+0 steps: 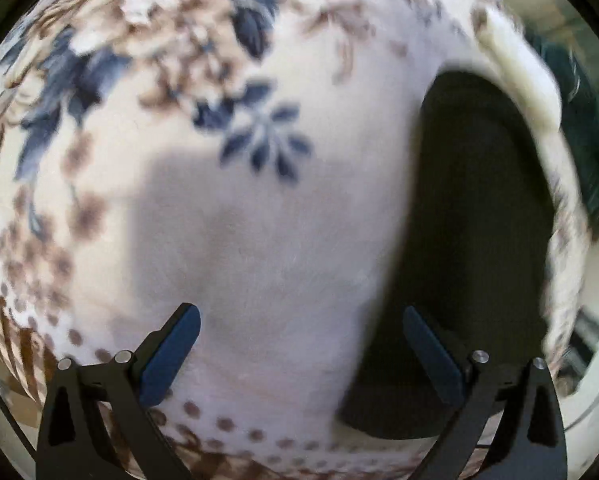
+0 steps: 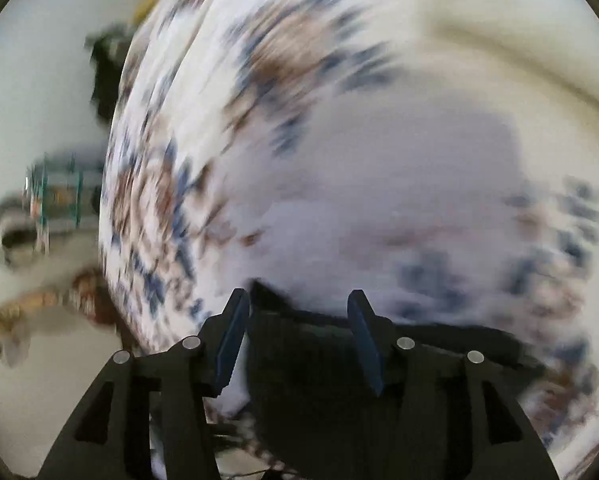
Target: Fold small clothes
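Observation:
A dark, near-black garment (image 1: 471, 240) lies on a white fleece blanket with blue and brown flowers (image 1: 259, 160). My left gripper (image 1: 301, 320) is open and empty, hovering over the blanket, its right finger over the garment's left edge. In the right wrist view the frame is motion-blurred. My right gripper (image 2: 297, 300) is open, and the dark garment (image 2: 319, 392) lies below and between its fingers on the blanket (image 2: 379, 184). I cannot tell whether the fingers touch the cloth.
A cream pillow or blanket fold (image 1: 527, 80) lies past the garment, with dark green cloth (image 1: 587, 132) beyond it. In the right wrist view, pale floor (image 2: 39, 100) with blurred clutter (image 2: 55, 200) and a brown patterned item (image 2: 47, 304) lies left of the blanket edge.

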A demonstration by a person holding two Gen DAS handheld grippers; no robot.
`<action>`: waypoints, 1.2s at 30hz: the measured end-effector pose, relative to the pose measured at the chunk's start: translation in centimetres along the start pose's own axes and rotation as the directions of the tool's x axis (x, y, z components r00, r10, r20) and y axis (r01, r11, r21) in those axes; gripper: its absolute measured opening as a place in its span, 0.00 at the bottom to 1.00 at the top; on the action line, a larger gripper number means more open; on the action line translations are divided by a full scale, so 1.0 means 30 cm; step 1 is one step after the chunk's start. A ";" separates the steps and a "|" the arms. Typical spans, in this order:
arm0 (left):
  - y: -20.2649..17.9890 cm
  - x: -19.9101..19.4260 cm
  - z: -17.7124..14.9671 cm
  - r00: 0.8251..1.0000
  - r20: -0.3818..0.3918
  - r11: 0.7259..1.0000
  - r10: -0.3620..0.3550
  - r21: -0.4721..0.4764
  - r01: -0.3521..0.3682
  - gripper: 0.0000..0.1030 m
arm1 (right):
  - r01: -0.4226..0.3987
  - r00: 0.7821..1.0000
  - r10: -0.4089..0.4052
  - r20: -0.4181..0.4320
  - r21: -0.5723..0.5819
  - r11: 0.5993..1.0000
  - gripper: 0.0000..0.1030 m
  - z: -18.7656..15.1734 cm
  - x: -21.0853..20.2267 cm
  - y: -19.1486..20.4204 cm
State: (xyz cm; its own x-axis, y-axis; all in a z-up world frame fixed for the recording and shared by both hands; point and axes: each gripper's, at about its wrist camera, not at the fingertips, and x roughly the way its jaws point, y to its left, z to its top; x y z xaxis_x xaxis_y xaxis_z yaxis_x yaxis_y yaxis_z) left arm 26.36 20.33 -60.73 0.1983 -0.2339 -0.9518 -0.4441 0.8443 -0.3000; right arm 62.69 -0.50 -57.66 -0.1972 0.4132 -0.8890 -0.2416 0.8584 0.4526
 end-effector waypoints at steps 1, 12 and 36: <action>-0.008 -0.026 0.026 0.999 0.018 0.999 -0.030 -0.013 0.030 1.00 | 0.023 0.999 -0.025 0.036 0.033 0.999 0.54 -0.033 -0.067 -0.084; -0.290 0.135 0.353 0.983 0.017 0.974 -0.182 0.137 0.178 0.80 | -0.097 0.994 0.074 0.080 0.337 0.937 0.59 -0.366 -0.036 -0.703; -0.205 -0.085 0.120 0.995 0.071 0.992 0.066 0.102 -0.073 0.44 | -0.198 0.979 0.143 0.143 0.544 0.815 0.48 -0.620 -0.010 -0.792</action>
State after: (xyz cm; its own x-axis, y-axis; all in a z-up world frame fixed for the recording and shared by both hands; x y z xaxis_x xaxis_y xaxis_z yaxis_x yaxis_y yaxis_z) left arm 31.72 17.45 -56.22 0.2298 -0.1425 -0.9627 -0.3658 0.9040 -0.2211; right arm 50.81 -26.67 -66.85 -0.0916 0.5707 -0.8160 0.3595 0.7831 0.5074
